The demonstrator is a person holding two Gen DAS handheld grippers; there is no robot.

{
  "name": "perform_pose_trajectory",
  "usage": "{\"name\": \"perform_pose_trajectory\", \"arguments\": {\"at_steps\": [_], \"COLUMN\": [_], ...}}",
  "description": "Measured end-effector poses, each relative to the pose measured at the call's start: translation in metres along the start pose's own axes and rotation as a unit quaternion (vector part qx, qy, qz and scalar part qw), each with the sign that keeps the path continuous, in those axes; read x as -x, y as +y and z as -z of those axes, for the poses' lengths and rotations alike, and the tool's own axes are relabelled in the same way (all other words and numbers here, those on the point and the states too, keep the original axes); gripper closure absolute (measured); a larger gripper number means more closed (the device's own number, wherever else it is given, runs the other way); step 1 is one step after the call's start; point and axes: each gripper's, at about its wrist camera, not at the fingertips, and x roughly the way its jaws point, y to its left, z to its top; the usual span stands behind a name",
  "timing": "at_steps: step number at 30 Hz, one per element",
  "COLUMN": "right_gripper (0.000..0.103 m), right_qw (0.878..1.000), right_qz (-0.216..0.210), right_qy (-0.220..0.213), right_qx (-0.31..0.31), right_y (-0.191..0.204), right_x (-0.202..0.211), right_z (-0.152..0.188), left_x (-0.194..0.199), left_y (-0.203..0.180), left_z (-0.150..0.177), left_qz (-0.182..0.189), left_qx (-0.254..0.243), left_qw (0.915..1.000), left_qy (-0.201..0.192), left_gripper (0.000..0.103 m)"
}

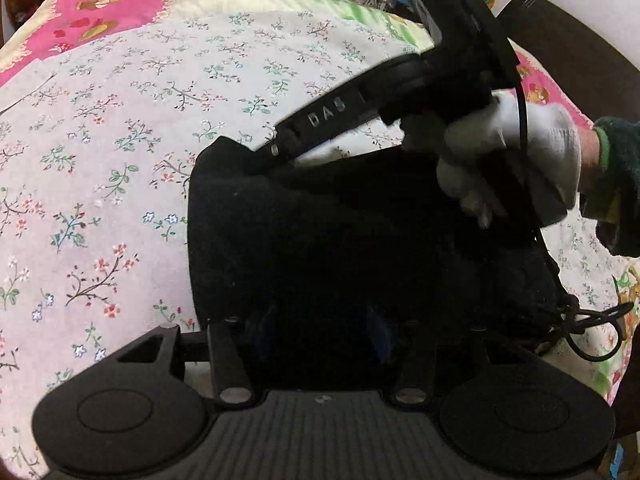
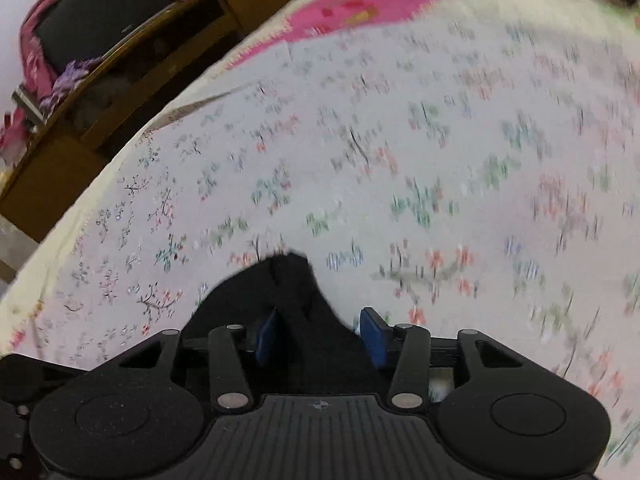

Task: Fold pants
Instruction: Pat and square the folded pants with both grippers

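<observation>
The floral-print cotton bedsheet (image 1: 120, 140) covers the bed, and on it lies the black fleece pants (image 1: 340, 232), folded into a compact block. The left gripper (image 1: 320, 320) hovers over its near edge, fingers apart, apparently released, though dark cloth hides the pads. The right gripper (image 2: 318, 336) stands parted around a raised peak of fabric, not clamping. Risk: either pad snags cloth and drags the fold open.
</observation>
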Motion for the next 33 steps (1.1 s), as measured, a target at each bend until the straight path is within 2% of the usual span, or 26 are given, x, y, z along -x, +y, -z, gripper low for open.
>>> {"name": "perform_pose_trajectory", "arguments": {"at_steps": [2, 5, 7, 9, 12, 14, 16, 18, 19, 23, 26, 29, 33], "right_gripper": [0.072, 0.069, 0.066, 0.066, 0.065, 0.066, 0.066, 0.065, 0.054, 0.056, 0.056, 0.057, 0.056], "right_qw": [1.0, 0.999, 0.997, 0.997, 0.997, 0.996, 0.992, 0.99, 0.989, 0.986, 0.989, 0.992, 0.992], "right_qz": [0.005, 0.026, 0.03, 0.028, 0.055, 0.063, 0.09, 0.108, 0.125, 0.108, 0.105, 0.095, 0.076], "right_qy": [-0.005, -0.046, -0.065, -0.066, -0.045, -0.024, 0.012, 0.03, 0.043, 0.025, -0.012, -0.023, -0.022], "right_qx": [0.002, -0.005, -0.007, -0.023, -0.033, -0.061, -0.093, -0.081, -0.072, -0.126, -0.101, -0.084, -0.1], "right_y": [0.002, -0.005, -0.003, -0.003, 0.004, 0.003, -0.002, -0.002, -0.001, -0.002, 0.012, 0.02, 0.024], "right_x": [0.004, 0.045, 0.079, 0.106, 0.135, 0.138, 0.133, 0.125, 0.12, 0.137, 0.158, 0.162, 0.166], "right_z": [-0.006, -0.009, 0.003, 0.026, 0.074, 0.105, 0.134, 0.157, 0.165, 0.177, 0.17, 0.171, 0.184], "left_x": [0.005, 0.019, 0.026, 0.023, 0.01, 0.0, -0.009, -0.009, -0.008, 0.0, 0.012, 0.026, 0.032], "left_y": [-0.001, -0.008, -0.013, -0.015, -0.021, -0.023, -0.025, -0.031, -0.036, -0.049, -0.052, -0.058, -0.068], "left_z": [-0.005, -0.013, -0.017, -0.024, -0.024, -0.016, -0.008, -0.005, -0.006, -0.007, -0.004, 0.007, 0.036], "left_qz": [-0.003, -0.007, 0.003, 0.014, 0.016, 0.004, -0.01, -0.02, -0.027, -0.058, -0.072, -0.093, -0.076], "left_qx": [0.008, 0.006, 0.004, -0.002, -0.021, -0.03, -0.038, -0.053, -0.063, -0.068, -0.046, -0.036, -0.035], "left_qw": [1.0, 0.9998, 0.9996, 0.9994, 0.9995, 0.9995, 0.9984, 0.9972, 0.9962, 0.9944, 0.9951, 0.9935, 0.9927], "left_qy": [0.003, -0.015, -0.026, -0.031, -0.02, 0.004, 0.04, 0.049, 0.053, 0.056, 0.05, 0.054, 0.087], "left_gripper": [0.044, 0.044, 0.044, 0.043, 0.043, 0.041, 0.039, 0.039, 0.039, 0.039, 0.039, 0.039, 0.039]}}
